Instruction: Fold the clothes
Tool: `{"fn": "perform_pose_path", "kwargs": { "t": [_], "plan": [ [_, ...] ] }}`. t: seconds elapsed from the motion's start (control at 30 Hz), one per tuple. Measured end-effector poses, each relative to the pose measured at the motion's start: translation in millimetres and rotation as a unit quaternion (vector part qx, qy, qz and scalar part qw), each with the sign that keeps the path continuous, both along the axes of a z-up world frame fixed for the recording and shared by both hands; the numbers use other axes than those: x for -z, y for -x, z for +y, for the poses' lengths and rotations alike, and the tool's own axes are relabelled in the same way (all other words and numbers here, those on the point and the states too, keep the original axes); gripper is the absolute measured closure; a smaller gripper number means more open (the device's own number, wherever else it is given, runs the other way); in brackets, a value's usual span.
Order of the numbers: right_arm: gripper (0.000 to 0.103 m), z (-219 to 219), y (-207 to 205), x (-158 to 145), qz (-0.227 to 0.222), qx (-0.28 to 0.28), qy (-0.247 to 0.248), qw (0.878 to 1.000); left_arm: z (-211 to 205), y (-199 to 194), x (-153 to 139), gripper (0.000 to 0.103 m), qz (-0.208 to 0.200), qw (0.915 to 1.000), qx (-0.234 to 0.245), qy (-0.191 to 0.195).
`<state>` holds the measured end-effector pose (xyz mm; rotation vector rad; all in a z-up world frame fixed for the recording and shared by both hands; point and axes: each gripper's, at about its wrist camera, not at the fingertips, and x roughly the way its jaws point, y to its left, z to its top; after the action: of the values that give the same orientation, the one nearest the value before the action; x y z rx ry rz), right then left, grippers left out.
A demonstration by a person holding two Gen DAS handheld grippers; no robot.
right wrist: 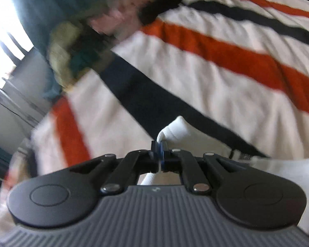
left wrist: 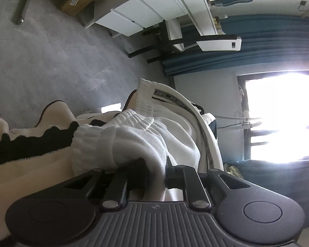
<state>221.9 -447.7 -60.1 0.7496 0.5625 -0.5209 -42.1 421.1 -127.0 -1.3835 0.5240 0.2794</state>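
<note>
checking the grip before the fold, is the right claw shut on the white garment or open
Shut on it: the right claw has its jaws pressed together with a thin edge of the white garment pinched between them.

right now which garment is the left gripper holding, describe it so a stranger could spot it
Start at the fluffy cream blanket with black patches. Lying over it is a white garment, its bunched ribbed edge pinched in the left gripper. Unlike the blanket, it is smooth white knit with a dark printed tape reading "NOT SIMPLE" along its edge.
</note>
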Motion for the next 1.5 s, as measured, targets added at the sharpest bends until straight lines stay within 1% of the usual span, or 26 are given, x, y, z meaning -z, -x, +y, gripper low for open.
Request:
{"fn": "perform_pose_path", "kwargs": {
  "t": [0.07, 0.1, 0.17, 0.2, 0.27, 0.37, 0.43, 0.53, 0.57, 0.6, 0.67, 0.7, 0.8, 0.87, 0.93, 1.03, 1.1, 1.17, 1.2, 1.23, 1.27, 1.37, 1.4, 1.43, 1.47, 1.5],
  "plan": [
    [0.098, -2.8, 8.4, -41.0, -0.071, -0.015, 0.0, 0.997, -2.2, -1.5, -6.1, 0.088, -0.009, 0.9999, -0.001, -0.005],
    [0.098, -2.9, 19.5, -63.7, -0.117, -0.021, 0.002, 0.993, -4.1, -1.3, -9.3, 0.088, -0.014, 0.9998, -0.003, -0.01],
    [0.098, -4.8, 54.2, -98.9, -0.231, -0.024, -0.005, 0.973, -9.0, 0.9, -13.7, 0.088, -0.027, 0.9995, -0.007, -0.015],
    [0.098, -5.5, 72.5, -111.7, -0.266, -0.018, 0.003, 0.964, -11.3, 2.9, -15.3, 0.088, -0.035, 0.9992, -0.009, -0.017],
    [0.098, -11.1, 104.4, -123.2, -0.284, 0.003, 0.01, 0.959, -15.6, 7.6, -17.3, 0.089, -0.048, 0.9986, -0.011, -0.021],
    [0.098, -26.9, 149.0, -103.6, -0.251, 0.032, -0.001, 0.967, -20.1, 18.9, -12.3, 0.09, -0.047, 0.9987, -0.006, -0.017],
    [0.098, -37.9, 177.5, -73.4, -0.204, 0.052, -0.008, 0.978, -21.2, 27.6, -6.4, 0.09, -0.043, 0.999, -0.002, -0.012],
    [0.098, -47.3, 215.9, -10.1, -0.108, 0.093, -0.038, 0.989, -22.7, 37.5, 0.5, 0.09, -0.035, 0.9994, 0.001, -0.008],
    [0.098, -53.3, 224.8, 14.0, -0.07, 0.111, -0.086, 0.988, -23.1, 39.6, 0.7, 0.09, -0.032, 0.9994, 0.001, -0.011],
    [0.098, -59.3, 233.5, 36.5, -0.036, 0.129, -0.133, 0.982, -24.1, 41.0, -1.0, 0.09, -0.03, 0.9994, 0.001, -0.016],
    [0.098, -70.8, 248.2, 61.1, -0.029, 0.167, -0.208, 0.963, -26.5, 43.1, -5.4, 0.09, -0.027, 0.9994, 0.002, -0.023],
    [0.098, -74.6, 250.7, 62.7, -0.022, 0.173, -0.211, 0.962, -27.9, 44.0, -7.7, 0.09, -0.025, 0.9993, 0.002, -0.026],
    [0.098, -70.8, 253.7, 59.0, -0.041, 0.187, -0.209, 0.959, -29.4, 48.9, -11.8, 0.09, -0.02, 0.9995, 0.001, -0.025],
    [0.098, -60.8, 255.7, 51.5, -0.044, 0.2, -0.18, 0.962, -28.8, 54.5, -13.8, 0.09, -0.017, 0.9997, -0.001, -0.02],
    [0.098, -51.7, 264.2, 44.4, -0.059, 0.226, -0.16, 0.959, -28.7, 58.4, -16.8, 0.09, -0.012, 0.9995, 0.002, -0.028],
    [0.098, -41.0, 278.5, 39.1, -0.049, 0.261, -0.129, 0.955, -30.1, 61.7, -17.8, 0.089, -0.002, 0.9993, 0.01, -0.037],
    [0.098, -40.1, 284.6, 46.3, -0.038, 0.279, -0.136, 0.95, -29.4, 61.1, -18.0, 0.086, 0.008, 0.9989, 0.021, -0.042],
    [0.098, -39.7, 288.6, 51.6, -0.027, 0.29, -0.148, 0.945, -27.1, 59.4, -22.2, 0.078, 0.023, 0.9979, 0.039, -0.046],
    [0.097, -39.7, 290.0, 53.7, -0.022, 0.295, -0.153, 0.943, -25.3, 59.3, -25.5, 0.078, 0.028, 0.9972, 0.048, -0.049],
    [0.096, -39.8, 291.1, 54.3, -0.021, 0.296, -0.154, 0.942, -23.6, 59.7, -29.2, 0.072, 0.031, 0.9965, 0.055, -0.054],
    [0.095, -39.6, 292.3, 54.3, -0.02, 0.299, -0.154, 0.941, -22.1, 60.7, -33.8, 0.058, 0.036, 0.9956, 0.061, -0.061],
    [0.094, -35.7, 297.5, 44.9, -0.001, 0.32, -0.12, 0.94, -18.9, 68.5, -53.2, 0.034, 0.053, 0.9917, 0.066, -0.097],
    [0.092, -36.3, 297.8, 43.4, -0.006, 0.32, -0.116, 0.94, -20.9, 70.5, -62.9, 0.03, 0.057, 0.9885, 0.069, -0.122],
    [0.078, -36.5, 298.0, 41.5, -0.011, 0.319, -0.111, 0.941, -23.9, 72.2, -73.4, 0.023, 0.061, 0.9841, 0.072, -0.15],
    [0.056, -34.6, 296.8, 37.7, -0.016, 0.314, -0.101, 0.944, -26.9, 73.9, -84.0, 0.021, 0.064, 0.9789, 0.075, -0.179],
    [0.044, -31.7, 294.6, 32.7, -0.02, 0.309, -0.087, 0.947, -33.2, 73.3, -95.5, 0.021, 0.063, 0.9728, 0.08, -0.208]
  ]
}}
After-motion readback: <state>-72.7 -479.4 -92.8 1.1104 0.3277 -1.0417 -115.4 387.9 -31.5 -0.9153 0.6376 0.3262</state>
